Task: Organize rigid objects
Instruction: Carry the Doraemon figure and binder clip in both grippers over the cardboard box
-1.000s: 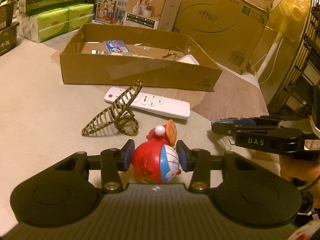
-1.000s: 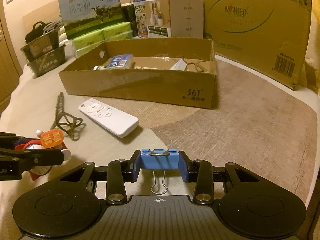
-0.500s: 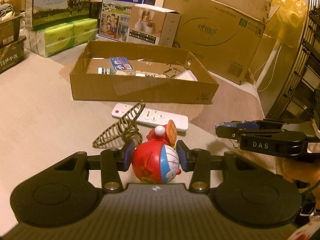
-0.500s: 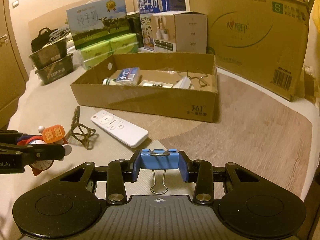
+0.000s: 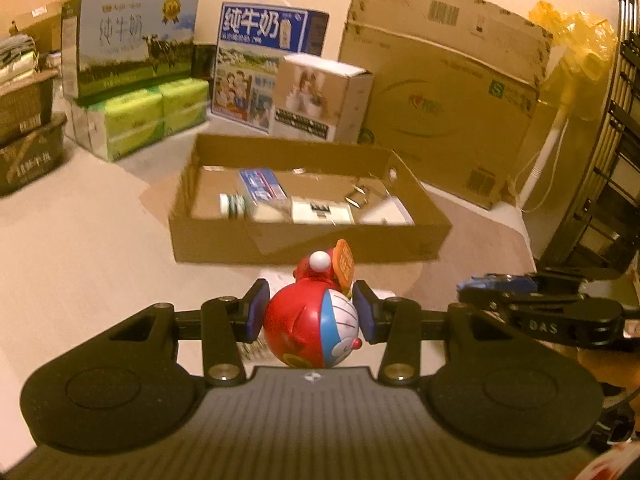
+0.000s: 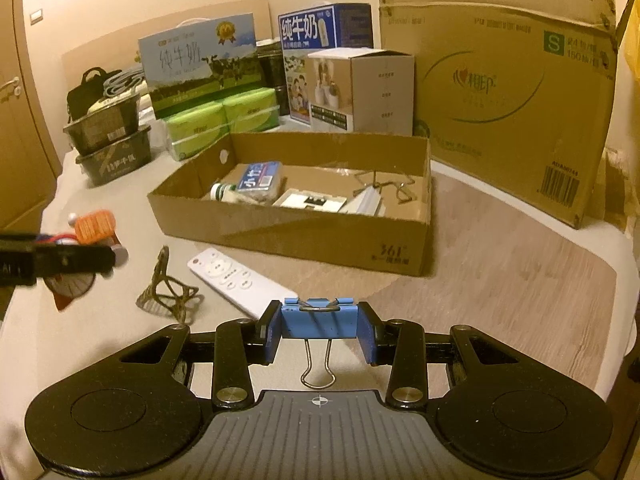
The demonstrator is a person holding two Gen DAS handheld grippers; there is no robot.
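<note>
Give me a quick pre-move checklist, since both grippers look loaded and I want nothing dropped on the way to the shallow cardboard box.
1. Left gripper grip on the round red and blue cartoon figurine: ok, both pads press its sides.
2. Right gripper grip on the blue metal binder clip: ok, clamped between the pads.
3. Free floor in the shallow open cardboard box: ok, bare cardboard shows in the middle and along the far wall.
4. Gap between the two grippers: ok, they are apart in both views.
5. White remote control and brown wire spiral piece below the path: ok, both lie on the table, short of the box.
6. Figurine's underside free of the table: cannot tell.
</note>
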